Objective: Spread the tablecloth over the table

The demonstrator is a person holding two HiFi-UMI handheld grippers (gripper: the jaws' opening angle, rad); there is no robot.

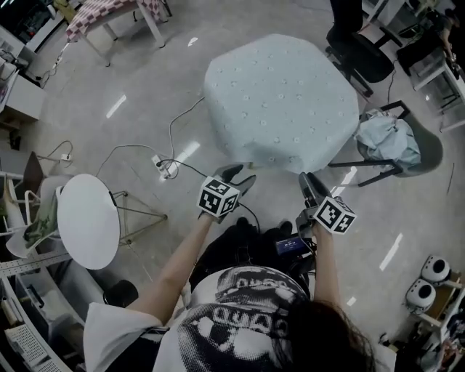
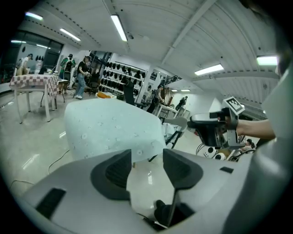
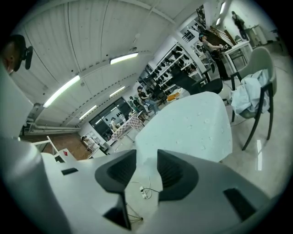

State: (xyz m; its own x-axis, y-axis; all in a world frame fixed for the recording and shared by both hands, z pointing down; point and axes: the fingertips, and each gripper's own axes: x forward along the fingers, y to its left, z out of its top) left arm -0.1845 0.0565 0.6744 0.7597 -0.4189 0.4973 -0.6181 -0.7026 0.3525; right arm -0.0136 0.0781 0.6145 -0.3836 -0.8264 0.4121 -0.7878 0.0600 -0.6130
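1. The pale blue tablecloth [image 1: 280,98] with small flower prints lies draped over the table, covering its top and hanging down on every side seen in the head view; the table itself is hidden beneath it.
2. The left gripper [image 1: 236,173] is held at the near edge of the tablecloth, towards its left end, with its marker cube [image 1: 218,197] just behind the jaws.
3. In the left gripper view the left gripper [image 2: 147,157] has its jaws released and well apart. A hanging corner of the tablecloth [image 2: 110,128] dips to the jaw tips, and bare floor shows through the rest of the gap.
4. The right gripper [image 1: 309,182] is held at the same near edge, towards its right end.
5. In the right gripper view the right gripper [image 3: 146,160] is also unclenched, with a narrower gap. The hem of the tablecloth [image 3: 187,128] shows at the tips, and whether it touches the pads cannot be told.
6. A chair [image 1: 429,149] holding a bundle of pale cloth [image 1: 389,142] stands just right of the tablecloth.
7. A power strip [image 1: 163,167] with its cable lies on the floor left of the tablecloth.
8. A round white tabletop [image 1: 87,221] stands further left and nearer the person.
9. A table under a checked cloth [image 1: 109,14] stands well beyond the tablecloth, to the left.
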